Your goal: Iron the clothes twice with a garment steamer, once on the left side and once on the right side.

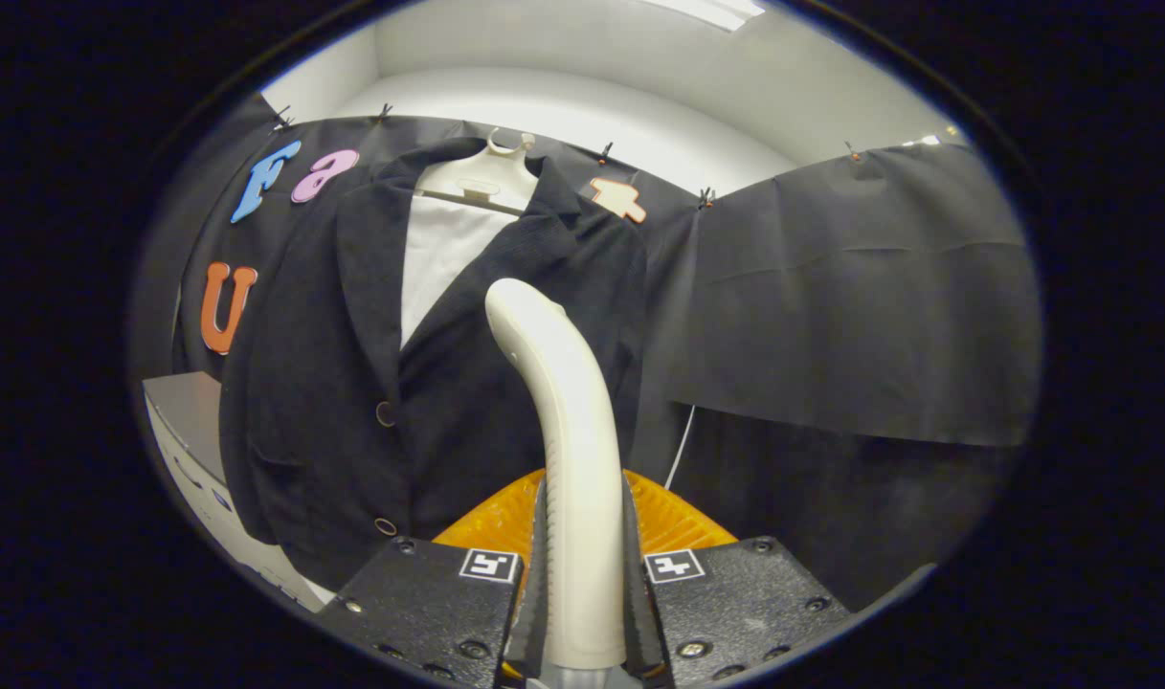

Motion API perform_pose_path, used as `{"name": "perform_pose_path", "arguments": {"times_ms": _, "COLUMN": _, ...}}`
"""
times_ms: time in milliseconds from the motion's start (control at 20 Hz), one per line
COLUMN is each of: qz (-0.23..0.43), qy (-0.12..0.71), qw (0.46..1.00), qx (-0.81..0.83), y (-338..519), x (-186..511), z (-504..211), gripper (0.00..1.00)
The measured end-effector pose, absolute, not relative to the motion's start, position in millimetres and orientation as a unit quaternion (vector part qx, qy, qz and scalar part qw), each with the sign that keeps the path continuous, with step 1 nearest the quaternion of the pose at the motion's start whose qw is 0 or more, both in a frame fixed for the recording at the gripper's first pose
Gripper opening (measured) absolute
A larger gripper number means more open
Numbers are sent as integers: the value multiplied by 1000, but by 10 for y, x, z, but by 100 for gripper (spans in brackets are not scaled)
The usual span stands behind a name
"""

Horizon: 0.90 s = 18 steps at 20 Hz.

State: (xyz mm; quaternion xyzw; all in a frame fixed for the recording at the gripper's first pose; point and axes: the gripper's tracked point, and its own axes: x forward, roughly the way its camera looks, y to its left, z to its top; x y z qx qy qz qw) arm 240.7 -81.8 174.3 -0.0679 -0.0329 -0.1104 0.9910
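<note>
Hand-held gripper (582, 612) clamped on the garment steamer (568, 450): both fingers (536, 593) press the sides of its handle, ribbed pads flush against the shell. Finger housings matte, rough-textured, with screw heads and a square coded marker on each.

Black cloth wall (860, 306): matte woven fabric, clipped along its top edge, hanging in soft folds; it forms the backdrop beyond the fingers. Pale smooth wall (582, 105) above it.

Jacket (352, 383): dark, fine-ribbed cloth like corduroy, wide lapels, two round buttons down the front edge, a pocket seam low on its side. It hangs upright against the cloth wall, ahead of the fingers and off to one side of the steamer. White smooth shirt panel (438, 249) shows in the open V of the lapels. Hanger (481, 177): pale plastic, hook at top, shoulders inside the collar.

Garment steamer: cream, glossy hard plastic, a long rounded body rising from between the fingers and curving at its upper end toward the jacket front. Cannot tell whether the head touches the cloth.

Orange ribbed object (673, 517): fan-shaped, ridged, just behind the steamer base.

Thin white cord (680, 450) hanging against the dark cloth beside the steamer.
</note>
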Motion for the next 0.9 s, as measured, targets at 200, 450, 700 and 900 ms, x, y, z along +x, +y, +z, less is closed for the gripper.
{"name": "perform_pose_path", "arguments": {"times_ms": 200, "qz": -116, "qy": -5, "qw": 991, "qx": -64, "y": -860, "x": 2336, "z": 1479, "gripper": 35}}
{"name": "perform_pose_path", "arguments": {"times_ms": 450, "qz": -122, "qy": 26, "qw": 990, "qx": -59, "y": -910, "x": 2257, "z": 1182, "gripper": 35}}
{"name": "perform_pose_path", "arguments": {"times_ms": 700, "qz": -129, "qy": 63, "qw": 988, "qx": -50, "y": -933, "x": 2122, "z": 818, "gripper": 35}}
{"name": "perform_pose_path", "arguments": {"times_ms": 900, "qz": -126, "qy": 82, "qw": 987, "qx": -52, "y": -890, "x": 1989, "z": 609, "gripper": 35}}
